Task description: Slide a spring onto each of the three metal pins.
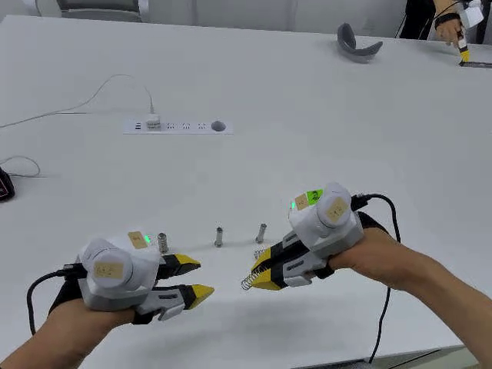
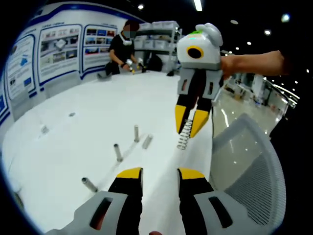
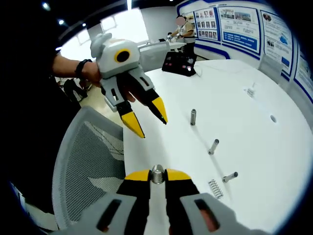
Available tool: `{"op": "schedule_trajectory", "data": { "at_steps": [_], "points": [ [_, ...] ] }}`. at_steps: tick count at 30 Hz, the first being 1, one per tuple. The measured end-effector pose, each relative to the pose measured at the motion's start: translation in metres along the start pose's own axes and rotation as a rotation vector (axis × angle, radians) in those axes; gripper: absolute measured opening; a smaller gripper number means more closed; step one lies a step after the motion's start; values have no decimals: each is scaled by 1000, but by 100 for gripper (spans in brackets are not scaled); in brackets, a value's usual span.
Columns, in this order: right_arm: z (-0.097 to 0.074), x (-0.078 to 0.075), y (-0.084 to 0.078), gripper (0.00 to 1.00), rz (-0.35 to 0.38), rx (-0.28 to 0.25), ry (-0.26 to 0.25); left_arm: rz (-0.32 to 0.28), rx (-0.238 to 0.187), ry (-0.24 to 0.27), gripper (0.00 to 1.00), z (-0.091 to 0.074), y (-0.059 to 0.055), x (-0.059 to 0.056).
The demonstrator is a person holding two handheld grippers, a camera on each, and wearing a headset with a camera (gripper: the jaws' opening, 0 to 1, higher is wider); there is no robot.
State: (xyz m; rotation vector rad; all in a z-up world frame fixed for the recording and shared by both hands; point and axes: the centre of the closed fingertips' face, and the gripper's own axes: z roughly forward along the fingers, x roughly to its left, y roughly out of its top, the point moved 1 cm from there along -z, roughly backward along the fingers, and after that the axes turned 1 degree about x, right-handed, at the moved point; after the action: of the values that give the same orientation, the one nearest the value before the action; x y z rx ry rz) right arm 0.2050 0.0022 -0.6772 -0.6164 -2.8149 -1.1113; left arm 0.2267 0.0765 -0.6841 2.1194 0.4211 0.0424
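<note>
Three short metal pins stand in a row on the white table [image 1: 307, 131]. The left pin [image 1: 162, 243] carries a spring; the middle pin [image 1: 219, 237] and the right pin [image 1: 261, 232] are bare. A loose spring [image 1: 259, 253] lies by the right pin. My right gripper [image 1: 256, 274] is shut on another spring [image 1: 246, 282], held above the table in front of the pins; that spring's end [image 3: 157, 174] sits between its jaws. My left gripper [image 1: 204, 277] is open and holds nothing, just in front of the left pin. The pins [image 2: 118, 152] lie ahead of it.
A white power strip [image 1: 178, 125] with a plugged cable lies mid-table. A grey curved band [image 1: 357, 42] rests at the far right, where a person's hand [image 1: 450, 23] works. A dark object [image 1: 4, 184] sits at the left edge. A grey mesh chair [image 2: 249, 161] stands beside the table.
</note>
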Motion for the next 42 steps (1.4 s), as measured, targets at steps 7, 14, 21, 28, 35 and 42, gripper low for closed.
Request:
{"op": "schedule_trajectory", "data": {
  "at_steps": [7, 14, 21, 28, 35, 42],
  "points": [
    [4, -1, -8, 12, -1, 31, -3, -18, 4, 49, 33, -10, -8, 12],
    [6, -8, -14, 12, 2, 58, -14, -66, 12, 104, 39, -20, -20, 26],
    [8, -18, -17, 12, 7, 79, -22, -97, 23, 137, 45, -28, -32, 30],
    [10, -33, -13, 12, 10, 94, -34, -121, 32, 152, 50, -34, -42, 31],
    [12, -48, -5, 12, -1, 111, -43, -153, 27, 176, 56, -40, -47, 36],
    [14, -67, 5, 12, -7, 124, -62, -179, 22, 200, 61, -48, -52, 41]
  ]
}}
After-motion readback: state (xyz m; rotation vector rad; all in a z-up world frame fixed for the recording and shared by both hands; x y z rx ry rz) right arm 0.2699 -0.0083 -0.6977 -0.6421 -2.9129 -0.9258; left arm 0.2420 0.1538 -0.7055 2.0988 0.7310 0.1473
